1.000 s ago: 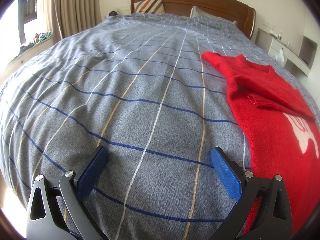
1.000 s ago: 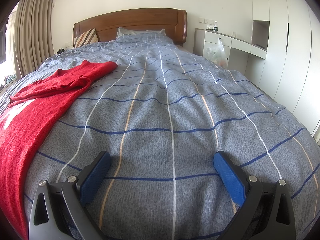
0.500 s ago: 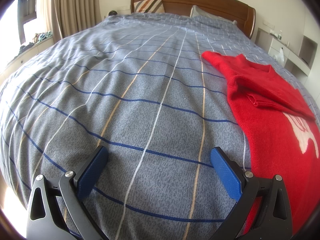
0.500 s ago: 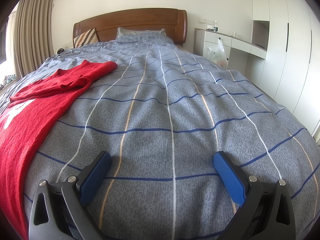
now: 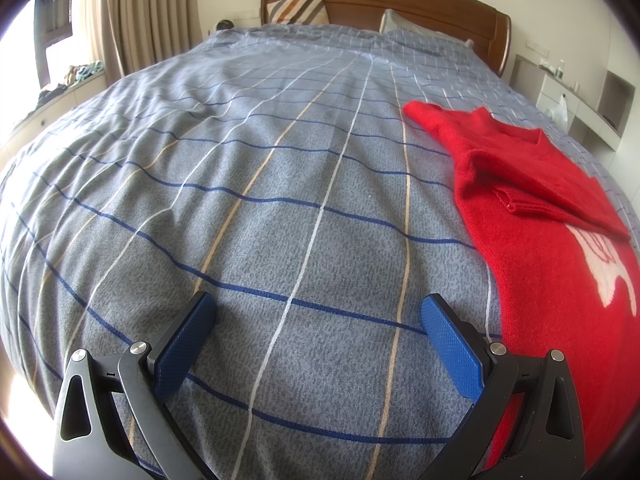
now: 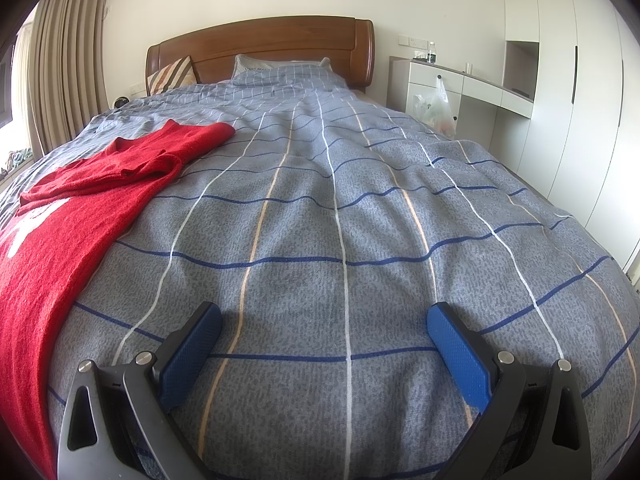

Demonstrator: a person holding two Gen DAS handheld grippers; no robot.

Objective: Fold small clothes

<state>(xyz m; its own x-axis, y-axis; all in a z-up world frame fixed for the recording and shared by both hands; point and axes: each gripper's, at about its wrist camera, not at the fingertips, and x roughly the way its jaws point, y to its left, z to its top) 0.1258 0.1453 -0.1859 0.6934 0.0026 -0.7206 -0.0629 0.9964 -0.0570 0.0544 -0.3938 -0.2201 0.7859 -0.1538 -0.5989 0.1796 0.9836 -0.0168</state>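
A small red knit sweater with a white motif lies flat on the bed, its near sleeve folded over the chest. It is at the right in the left wrist view and at the left in the right wrist view. My left gripper is open and empty above the bedspread, just left of the sweater's lower edge. My right gripper is open and empty above the bedspread, to the right of the sweater.
The bed has a grey-blue checked bedspread, a wooden headboard and pillows. Curtains and a window sill lie to the left. A white desk with a plastic bag and wardrobe stand to the right.
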